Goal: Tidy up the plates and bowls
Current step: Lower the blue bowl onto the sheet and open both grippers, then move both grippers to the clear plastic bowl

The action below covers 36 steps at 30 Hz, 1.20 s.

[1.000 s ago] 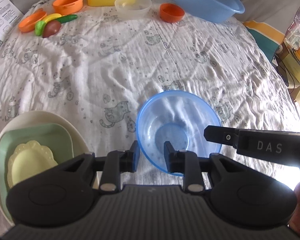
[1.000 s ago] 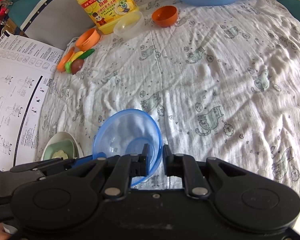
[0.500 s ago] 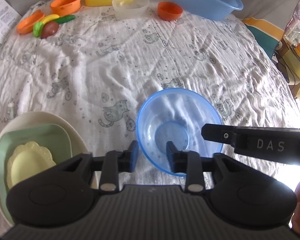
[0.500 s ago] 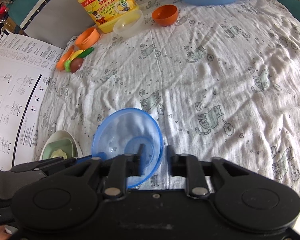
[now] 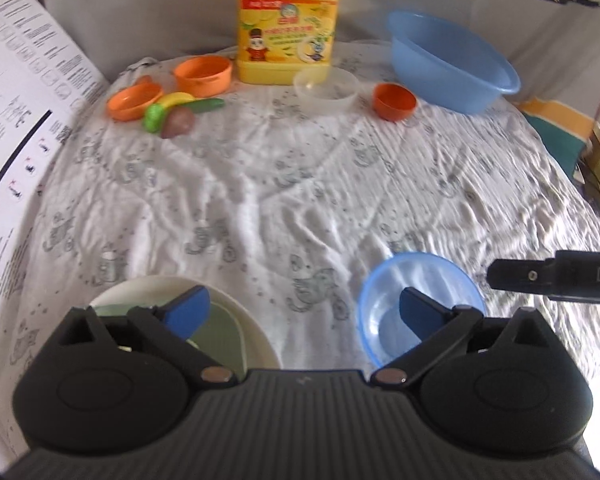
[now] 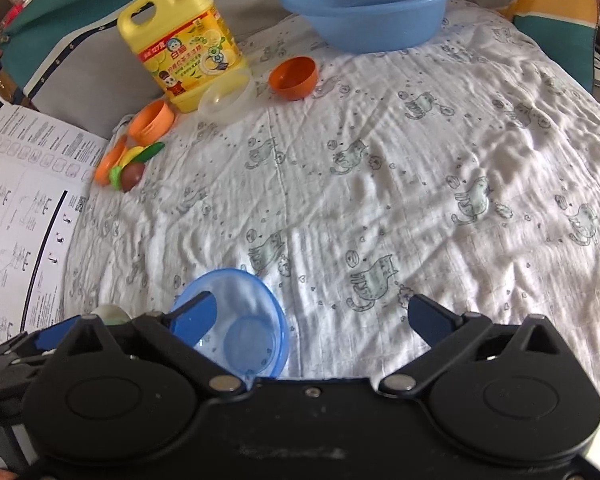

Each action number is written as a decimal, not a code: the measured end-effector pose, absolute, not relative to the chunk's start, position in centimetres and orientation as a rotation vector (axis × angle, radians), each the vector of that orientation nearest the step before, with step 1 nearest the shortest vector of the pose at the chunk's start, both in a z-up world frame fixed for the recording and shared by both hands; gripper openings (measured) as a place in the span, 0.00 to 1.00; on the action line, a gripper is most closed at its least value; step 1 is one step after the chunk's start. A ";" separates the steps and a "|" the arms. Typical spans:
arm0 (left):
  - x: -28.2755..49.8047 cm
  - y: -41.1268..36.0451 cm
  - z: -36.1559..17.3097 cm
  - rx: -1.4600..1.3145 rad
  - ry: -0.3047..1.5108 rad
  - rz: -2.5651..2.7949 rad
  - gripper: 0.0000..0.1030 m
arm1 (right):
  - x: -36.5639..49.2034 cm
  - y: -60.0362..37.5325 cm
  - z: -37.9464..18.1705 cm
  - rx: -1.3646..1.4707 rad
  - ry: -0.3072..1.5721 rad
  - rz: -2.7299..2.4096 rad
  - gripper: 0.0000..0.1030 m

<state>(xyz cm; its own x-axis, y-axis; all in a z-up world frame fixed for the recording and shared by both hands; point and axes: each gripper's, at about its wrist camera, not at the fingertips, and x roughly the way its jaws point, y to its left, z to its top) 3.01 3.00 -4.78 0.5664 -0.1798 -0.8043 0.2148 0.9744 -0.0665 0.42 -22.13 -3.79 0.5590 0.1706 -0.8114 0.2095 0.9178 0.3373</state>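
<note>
Blue and see-through, the small bowl (image 5: 420,304) sits upright on the cat-print cloth (image 5: 280,184), mouth up; being round, it has no long axis to speak of. It lies near the bottom of both views, just right of the stacked plates (image 5: 256,344): a cream plate carrying a pale green one, mostly hidden behind the left gripper (image 5: 304,310). That gripper is spread wide, gripping nothing, with its right finger crossing in front of the bowl. The right gripper (image 6: 312,316) is likewise spread wide and empty, and its left finger overlaps the bowl (image 6: 240,320); whether either finger touches the rim cannot be told. At the far edge stand a yellow detergent jug (image 6: 188,56), a blue basin (image 6: 372,4), a clear bowl (image 6: 228,98) and an orange bowl (image 6: 294,78). Toy food (image 5: 172,114) there is blurred.
</note>
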 end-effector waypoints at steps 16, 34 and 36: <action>5.1 3.2 -3.9 0.033 0.934 -0.217 1.00 | 1.9 -22.5 -3.6 0.419 0.975 -0.039 1.00; 14.3 2.5 -1.1 0.018 0.881 -0.185 1.00 | 10.1 -22.5 -0.7 0.308 0.912 -0.020 1.00; 16.1 2.3 -1.1 0.009 0.882 -0.177 1.00 | 11.8 -22.4 -0.2 0.301 0.901 -0.012 1.00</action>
